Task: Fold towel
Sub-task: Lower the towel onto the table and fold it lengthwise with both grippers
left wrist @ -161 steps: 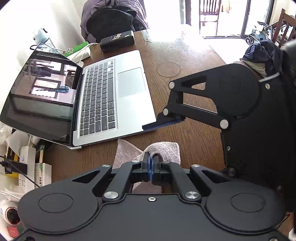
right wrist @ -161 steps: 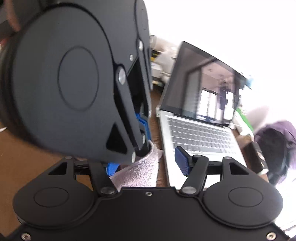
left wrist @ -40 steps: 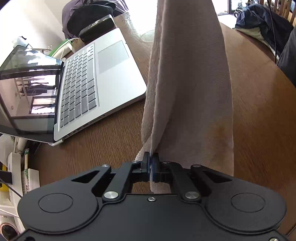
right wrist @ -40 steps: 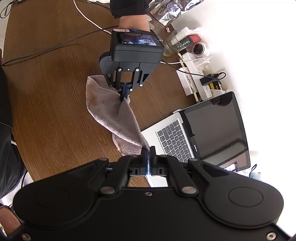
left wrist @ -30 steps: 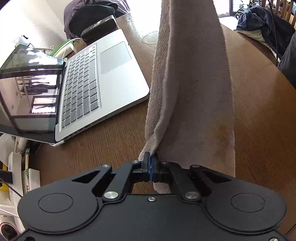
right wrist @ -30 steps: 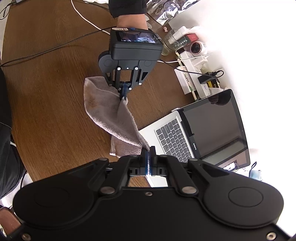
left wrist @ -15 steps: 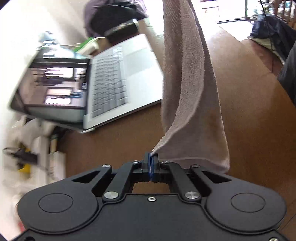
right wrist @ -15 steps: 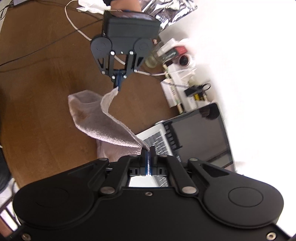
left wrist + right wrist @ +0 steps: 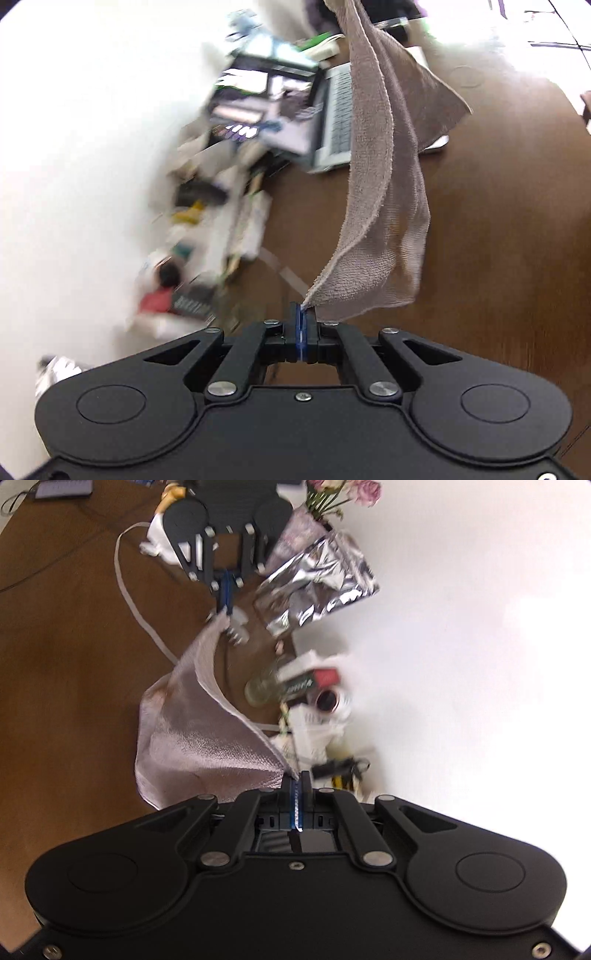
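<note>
A beige-grey towel [image 9: 384, 192] hangs in the air between my two grippers above the brown wooden table [image 9: 498, 229]. My left gripper [image 9: 302, 314] is shut on one corner of it. My right gripper [image 9: 295, 781] is shut on another corner, and the towel [image 9: 199, 738] sags in a curve between them. The left gripper also shows in the right wrist view [image 9: 225, 590], far across, holding its corner. The towel's lower part hangs loose and clear of the table.
An open laptop [image 9: 295, 107] stands at the table's far side, partly behind the towel. Cluttered boxes, a power strip and small items [image 9: 207, 236] line the wall edge. A silver foil bag [image 9: 317, 587], a glass [image 9: 260, 690], flowers [image 9: 343, 491] and white cables [image 9: 129, 590] lie there too.
Both grippers have moved apart and swung toward the wall, lifting the towel off the table and stretching it between them. Both views are motion-blurred.
</note>
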### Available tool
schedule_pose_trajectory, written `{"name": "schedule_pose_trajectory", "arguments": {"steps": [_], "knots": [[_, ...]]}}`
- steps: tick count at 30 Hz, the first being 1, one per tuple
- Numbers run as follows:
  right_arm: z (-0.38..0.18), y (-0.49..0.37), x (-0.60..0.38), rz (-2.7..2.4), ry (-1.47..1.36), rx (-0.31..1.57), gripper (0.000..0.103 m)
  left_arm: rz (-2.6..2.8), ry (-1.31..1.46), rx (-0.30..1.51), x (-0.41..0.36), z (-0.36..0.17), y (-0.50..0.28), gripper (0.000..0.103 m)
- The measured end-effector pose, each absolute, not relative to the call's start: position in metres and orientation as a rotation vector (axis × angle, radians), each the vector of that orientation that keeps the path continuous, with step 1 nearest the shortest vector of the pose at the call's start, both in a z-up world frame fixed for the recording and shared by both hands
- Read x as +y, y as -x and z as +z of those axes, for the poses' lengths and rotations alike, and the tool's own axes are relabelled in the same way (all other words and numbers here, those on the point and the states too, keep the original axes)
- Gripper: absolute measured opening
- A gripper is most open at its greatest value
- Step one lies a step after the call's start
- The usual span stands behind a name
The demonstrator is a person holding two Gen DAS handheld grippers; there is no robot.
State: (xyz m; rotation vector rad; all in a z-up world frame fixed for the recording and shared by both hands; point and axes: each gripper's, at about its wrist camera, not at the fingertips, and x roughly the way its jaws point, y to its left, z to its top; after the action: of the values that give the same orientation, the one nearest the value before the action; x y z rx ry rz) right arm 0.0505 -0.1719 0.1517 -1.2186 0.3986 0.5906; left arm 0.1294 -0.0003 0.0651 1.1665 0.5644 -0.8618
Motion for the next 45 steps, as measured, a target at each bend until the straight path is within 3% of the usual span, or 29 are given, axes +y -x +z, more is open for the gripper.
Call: {"name": "schedule_pose_trajectory", "arguments": {"steps": [8, 12, 27, 45], "knots": [[0.175, -0.094, -0.145, 0.645, 1.250, 0.243, 0.001, -0.694, -1.160, 0.589, 0.036, 0.124, -0.126, 0.000], [0.169, -0.090, -0.139, 0.706, 1.245, 0.251, 0.001, -0.698, -1.131, 0.625, 0.043, 0.129, -0.107, 0.000], [0.025, 0.007, -0.159, 1.057, 1.245, 0.599, 0.001, -0.849, -1.020, 0.843, 0.038, 0.008, 0.006, 0.001], [-0.045, 0.073, -0.165, 1.277, 1.163, 0.854, 0.001, -0.996, -0.919, 1.020, 0.049, -0.072, 0.093, 0.001]]}}
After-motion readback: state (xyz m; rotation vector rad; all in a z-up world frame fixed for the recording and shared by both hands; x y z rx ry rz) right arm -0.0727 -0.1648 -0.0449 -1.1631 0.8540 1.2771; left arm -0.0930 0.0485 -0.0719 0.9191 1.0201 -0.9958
